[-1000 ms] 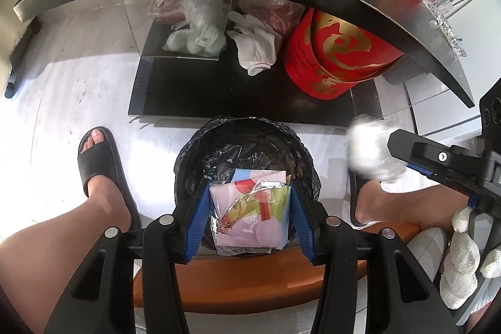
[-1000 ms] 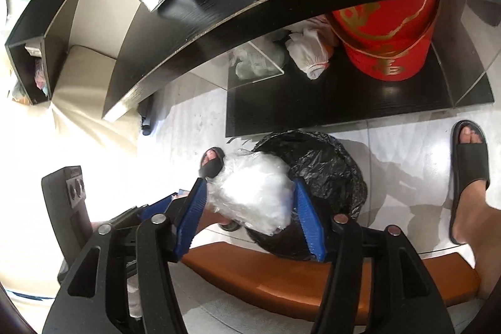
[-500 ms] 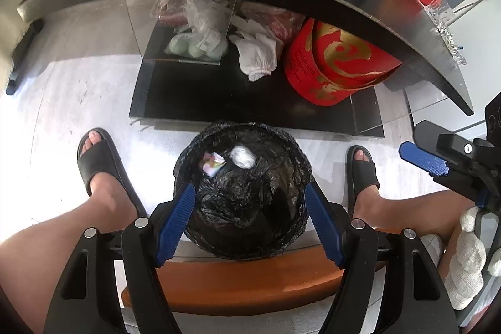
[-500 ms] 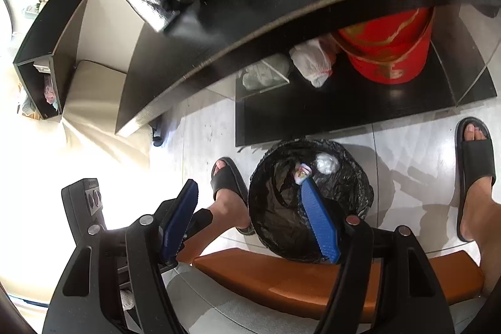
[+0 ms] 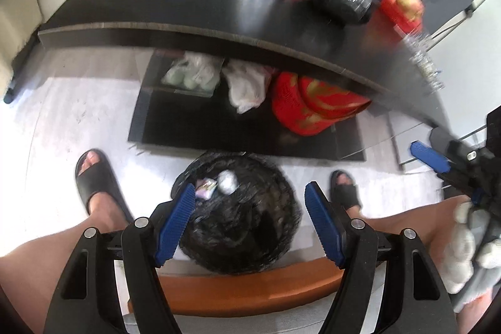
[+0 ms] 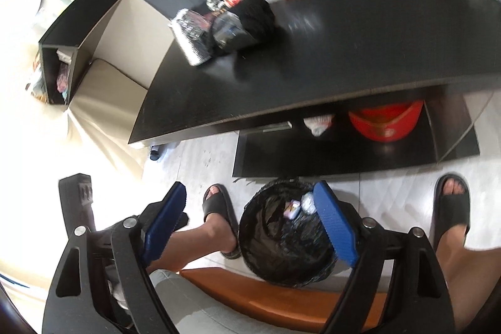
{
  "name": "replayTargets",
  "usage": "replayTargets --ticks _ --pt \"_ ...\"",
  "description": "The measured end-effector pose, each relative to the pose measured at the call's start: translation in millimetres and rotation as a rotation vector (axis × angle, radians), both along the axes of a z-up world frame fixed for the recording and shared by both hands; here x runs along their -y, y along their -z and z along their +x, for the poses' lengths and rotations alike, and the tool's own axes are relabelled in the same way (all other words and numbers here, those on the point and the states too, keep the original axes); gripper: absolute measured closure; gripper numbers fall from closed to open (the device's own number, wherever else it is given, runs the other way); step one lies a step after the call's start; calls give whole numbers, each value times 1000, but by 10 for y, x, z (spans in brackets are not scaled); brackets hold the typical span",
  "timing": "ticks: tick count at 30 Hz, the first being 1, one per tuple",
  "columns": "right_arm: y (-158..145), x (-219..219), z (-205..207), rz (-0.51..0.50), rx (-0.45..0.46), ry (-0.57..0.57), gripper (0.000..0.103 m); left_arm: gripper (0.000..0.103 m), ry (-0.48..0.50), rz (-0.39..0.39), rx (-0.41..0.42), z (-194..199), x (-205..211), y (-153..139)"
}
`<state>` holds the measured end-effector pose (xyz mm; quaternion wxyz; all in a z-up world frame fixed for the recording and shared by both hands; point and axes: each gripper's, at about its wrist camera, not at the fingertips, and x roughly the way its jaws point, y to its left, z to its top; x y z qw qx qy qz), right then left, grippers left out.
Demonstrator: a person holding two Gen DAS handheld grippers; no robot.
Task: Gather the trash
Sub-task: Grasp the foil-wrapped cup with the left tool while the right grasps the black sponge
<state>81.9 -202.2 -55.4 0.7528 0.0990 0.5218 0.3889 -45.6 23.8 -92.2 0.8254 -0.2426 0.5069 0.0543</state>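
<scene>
While both our grippers, left gripper [image 5: 247, 221] and right gripper [image 6: 250, 224], gape empty, having just opened, one bin [image 5: 250, 240] now holds two dropped pieces: wrapper [image 5: 206, 187], wad [image 5: 228, 182].

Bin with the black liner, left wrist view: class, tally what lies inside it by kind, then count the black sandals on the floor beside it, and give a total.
Colourful wrapper in the bin: 1
White crumpled wad in the bin: 1
Black sandals, left and right: 2
Total: 4
</scene>
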Motion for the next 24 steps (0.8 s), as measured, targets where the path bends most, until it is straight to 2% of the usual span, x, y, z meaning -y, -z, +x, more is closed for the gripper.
replayTargets --ticks 1,3,6,11,13,14,18,24 --pt "-26 -2 -4 2 13 -3 19 33 1 -20 24 -4 -15 -56" --pt "-64 -9 -22 6 33 -10 18 33 3 -13 57 -6 -14 -157" --pt "-165 -23 -61 11 87 -27 15 33 10 41 101 -16 14 -297" --pt "-330 -54 -68 -1 196 -54 15 33 8 112 192 -50 24 -548" --pt "-406 -72 -32 3 247 -66 12 33 3 152 215 -38 11 -609" --pt "-438 -82 -13 7 264 -75 6 33 -1 165 221 -18 -3 -629" --pt "-569 -119 121 5 334 -92 5 33 -27 204 231 127 -93 -680" --pt "-604 -127 420 8 339 -84 5 32 -26 237 266 338 -162 -807"
